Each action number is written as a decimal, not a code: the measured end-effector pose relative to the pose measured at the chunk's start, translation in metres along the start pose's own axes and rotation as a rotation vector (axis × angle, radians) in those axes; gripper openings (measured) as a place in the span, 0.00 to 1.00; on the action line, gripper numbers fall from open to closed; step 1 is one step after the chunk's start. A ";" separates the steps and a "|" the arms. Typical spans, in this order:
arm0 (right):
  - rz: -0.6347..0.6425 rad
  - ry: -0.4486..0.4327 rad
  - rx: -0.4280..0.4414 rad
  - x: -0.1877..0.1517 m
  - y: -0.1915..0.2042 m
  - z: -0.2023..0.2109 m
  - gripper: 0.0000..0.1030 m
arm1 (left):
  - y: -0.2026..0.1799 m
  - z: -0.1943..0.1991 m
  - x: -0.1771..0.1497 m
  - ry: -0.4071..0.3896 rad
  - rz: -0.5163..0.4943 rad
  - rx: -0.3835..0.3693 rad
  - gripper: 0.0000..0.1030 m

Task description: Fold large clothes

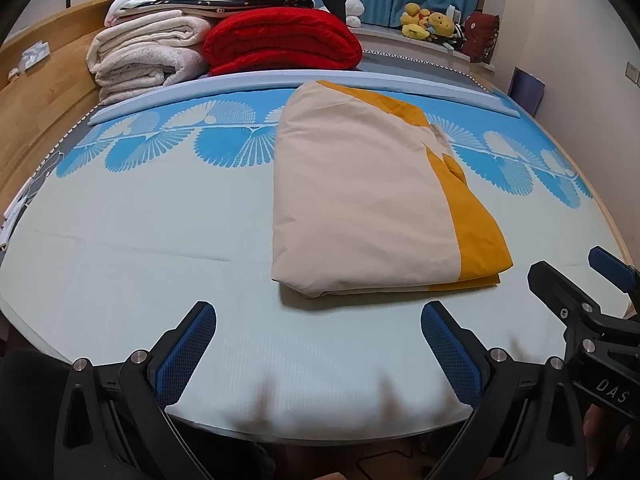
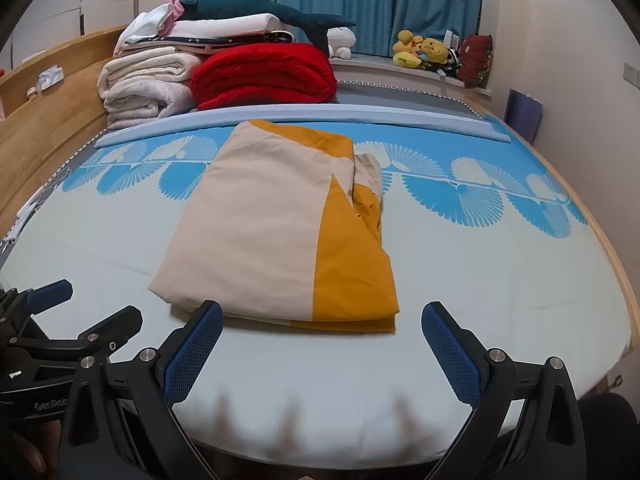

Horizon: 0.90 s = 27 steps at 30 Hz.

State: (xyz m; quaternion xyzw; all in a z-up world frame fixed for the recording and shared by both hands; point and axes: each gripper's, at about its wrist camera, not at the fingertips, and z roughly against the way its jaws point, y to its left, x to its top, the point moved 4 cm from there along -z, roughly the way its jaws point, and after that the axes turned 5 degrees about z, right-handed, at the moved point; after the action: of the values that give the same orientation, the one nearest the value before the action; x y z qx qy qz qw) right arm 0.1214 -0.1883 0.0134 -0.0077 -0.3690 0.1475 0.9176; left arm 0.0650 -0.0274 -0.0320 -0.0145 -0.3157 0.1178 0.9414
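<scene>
A beige and mustard-yellow cloth (image 1: pixel 368 200) (image 2: pixel 280 232) lies folded into a thick rectangle on the pale mat of the bed (image 1: pixel 140 248) (image 2: pixel 500 272). My left gripper (image 1: pixel 318 312) hovers open over the mat just short of the cloth's near edge, nothing between its blue pads. My right gripper (image 2: pixel 322 312) is open too, right in front of the fold's near edge, its left fingertip (image 2: pixel 210 312) overlapping the cloth's beige corner. Each gripper shows at the side of the other's view: the right gripper (image 1: pixel 572 276), the left gripper (image 2: pixel 86 300).
At the head of the bed sit a rolled red blanket (image 1: pixel 280 38) (image 2: pixel 262 74) and a stack of cream blankets (image 1: pixel 144 56) (image 2: pixel 146 80) with folded linens on top. Plush toys (image 1: pixel 430 20) (image 2: pixel 424 52) line the window ledge. A wooden bed frame (image 1: pixel 40 92) (image 2: pixel 48 112) runs along the left.
</scene>
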 end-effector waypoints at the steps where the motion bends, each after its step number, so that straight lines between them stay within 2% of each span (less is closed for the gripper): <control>1: 0.001 0.000 0.000 0.000 -0.001 0.000 0.96 | 0.000 0.000 0.000 0.003 0.002 -0.002 0.99; 27: -0.002 0.006 0.000 0.001 0.008 -0.007 0.96 | 0.003 -0.008 0.003 0.019 0.008 0.013 0.98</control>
State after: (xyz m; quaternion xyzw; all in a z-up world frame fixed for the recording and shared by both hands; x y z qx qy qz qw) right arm 0.1242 -0.1799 0.0080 -0.0079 -0.3664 0.1464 0.9188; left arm 0.0711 -0.0239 -0.0366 -0.0105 -0.3060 0.1234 0.9439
